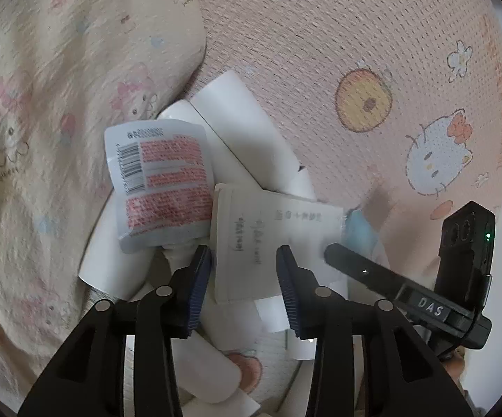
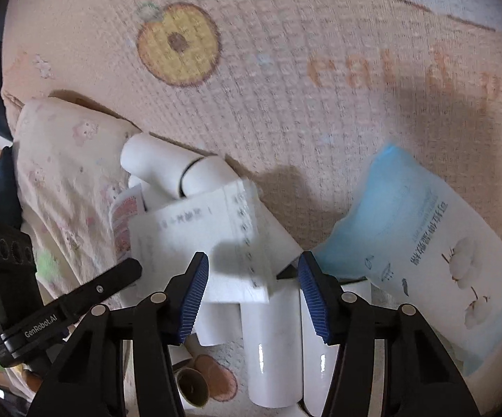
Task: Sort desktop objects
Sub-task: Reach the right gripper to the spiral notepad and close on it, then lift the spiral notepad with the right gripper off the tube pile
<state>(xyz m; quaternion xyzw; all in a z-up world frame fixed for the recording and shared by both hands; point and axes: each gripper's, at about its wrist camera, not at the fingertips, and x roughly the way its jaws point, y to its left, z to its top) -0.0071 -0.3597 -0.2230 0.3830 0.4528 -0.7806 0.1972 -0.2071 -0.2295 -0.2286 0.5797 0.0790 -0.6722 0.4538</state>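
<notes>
A heap of white rolls [image 1: 237, 121] lies on a pink cartoon-print mat [image 1: 320, 34]. On the heap rest a white notepad with handwriting [image 1: 268, 236] and a grey pouch with red print and a barcode [image 1: 160, 180]. My left gripper [image 1: 244, 278] is open just above the notepad, empty. In the right wrist view the notepad [image 2: 199, 239] lies on the white rolls [image 2: 272, 340], and my right gripper [image 2: 252, 288] is open over them, empty. A blue and white cotton-pad pack [image 2: 435, 260] lies to its right.
A cream cartoon-print pillow [image 1: 42, 139] lies left of the heap, also in the right wrist view [image 2: 59, 160]. The other gripper's black body shows at the right of the left wrist view [image 1: 424, 292] and at the left of the right wrist view [image 2: 42, 295]. Brown cardboard roll cores [image 2: 195, 382] lie low.
</notes>
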